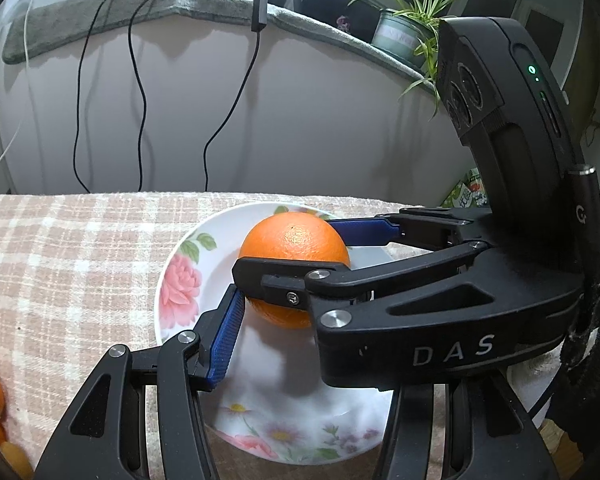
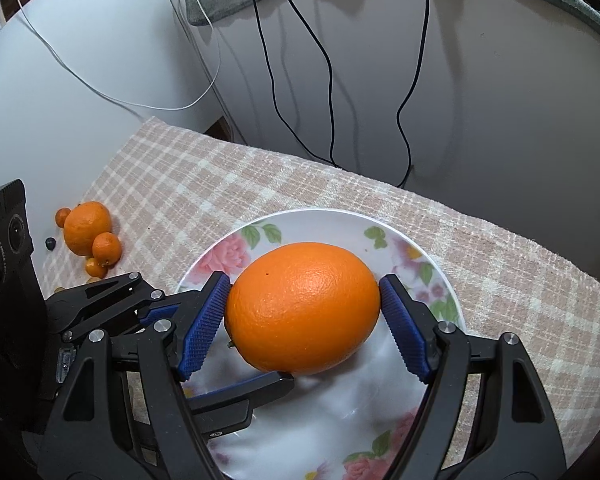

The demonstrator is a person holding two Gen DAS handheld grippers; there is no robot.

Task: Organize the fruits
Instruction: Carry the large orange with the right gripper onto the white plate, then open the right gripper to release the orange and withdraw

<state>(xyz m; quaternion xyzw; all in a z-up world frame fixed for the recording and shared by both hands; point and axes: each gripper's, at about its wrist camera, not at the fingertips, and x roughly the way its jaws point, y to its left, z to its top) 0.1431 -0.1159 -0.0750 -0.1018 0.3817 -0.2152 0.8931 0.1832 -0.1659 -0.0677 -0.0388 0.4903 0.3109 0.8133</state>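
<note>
Right gripper (image 2: 302,312), jaws clamped on a large orange (image 2: 302,308); both blue ribbed pads (image 2: 202,326) press its opposite sides. The orange sits low over a white floral plate (image 2: 324,216); whether it touches the plate cannot be told. Left gripper (image 1: 300,360), reaching in from the left side, jaws spread apart; one blue pad (image 1: 226,344) lies close beside the orange, contact uncertain. The plate rests on a pink checked cloth (image 2: 220,184). A cluster of smaller oranges (image 2: 88,236) lies well apart near the cloth's left edge. Black cables (image 2: 328,80) hang against the wall behind.
</note>
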